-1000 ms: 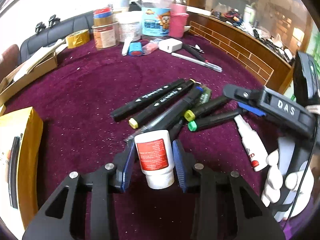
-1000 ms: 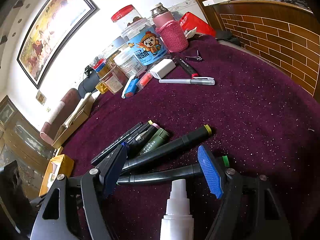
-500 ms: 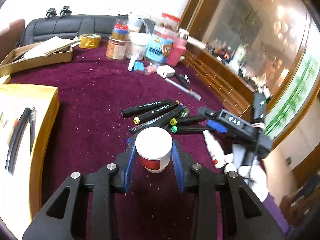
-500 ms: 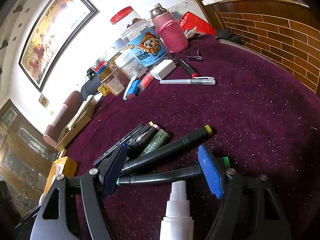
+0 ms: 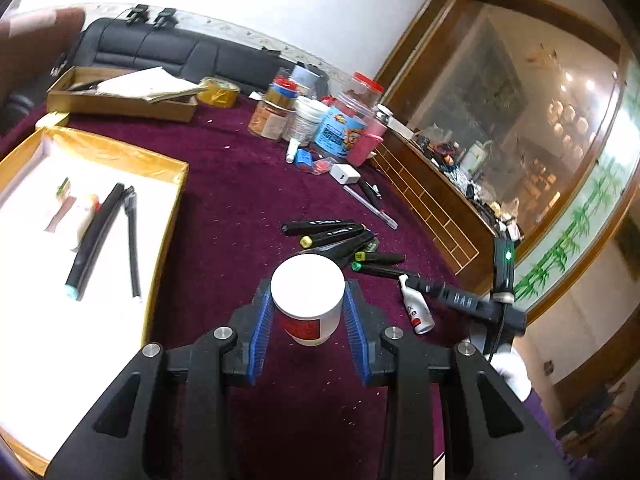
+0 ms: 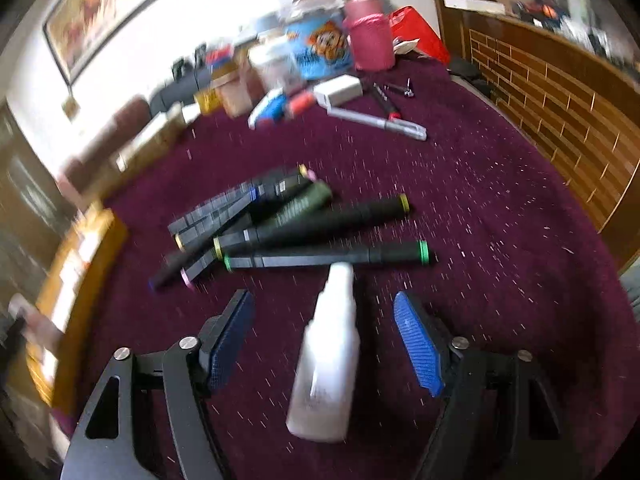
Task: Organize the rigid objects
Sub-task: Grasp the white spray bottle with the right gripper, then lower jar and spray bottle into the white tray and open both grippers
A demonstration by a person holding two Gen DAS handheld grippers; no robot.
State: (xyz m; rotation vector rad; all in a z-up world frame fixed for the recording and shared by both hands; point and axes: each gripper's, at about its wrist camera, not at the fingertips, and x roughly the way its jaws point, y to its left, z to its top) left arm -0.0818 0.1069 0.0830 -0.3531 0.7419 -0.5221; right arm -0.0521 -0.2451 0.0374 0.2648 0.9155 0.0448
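Observation:
My left gripper (image 5: pixel 308 316) is shut on a small white jar with a red label (image 5: pixel 307 304), held up above the purple cloth. To its left lies a gold-rimmed white tray (image 5: pixel 168 216) holding a black marker, a thin black pen and a few small items. My right gripper (image 6: pixel 324 344) straddles a white spray bottle (image 6: pixel 328 364) lying on the cloth; its jaws are closing, with a gap still showing on both sides of the bottle. In the left wrist view that bottle (image 5: pixel 416 308) lies under the right gripper's finger. A pile of black markers (image 6: pixel 288 224) lies just beyond the bottle.
Jars, a blue tub (image 5: pixel 340 128) and a pink bottle stand at the far end, with a white charger (image 5: pixel 346 174), a silver pen (image 6: pixel 376 122) and small items nearby. A cardboard box (image 5: pixel 120 100) with papers sits far left. A brick-patterned wooden ledge (image 6: pixel 560 112) borders the right side.
My left gripper has lifted the jar and swung left, bringing the gold-rimmed tray into view. My right gripper has shifted and rolled over the spray bottle, and its jaws have narrowed.

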